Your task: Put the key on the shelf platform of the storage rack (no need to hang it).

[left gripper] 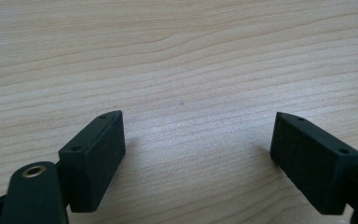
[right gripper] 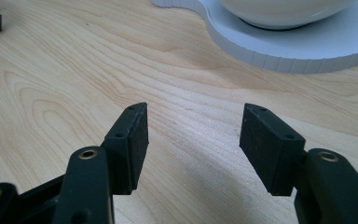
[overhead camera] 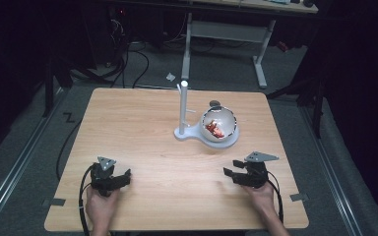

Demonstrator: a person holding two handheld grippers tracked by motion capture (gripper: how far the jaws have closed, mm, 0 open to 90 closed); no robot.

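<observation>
Bowl [overhead camera: 219,126] on its white stand [overhead camera: 195,133] sits ahead of the right gripper [overhead camera: 230,171], well apart, bare table [overhead camera: 152,128] between. Both the right gripper and left gripper [overhead camera: 126,173] gape, holding nothing, over bare wood near the table's front edge.

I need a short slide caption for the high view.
Two hand-held grippers rest open near the wooden table's front edge, facing a bowl on a white stand.
</observation>
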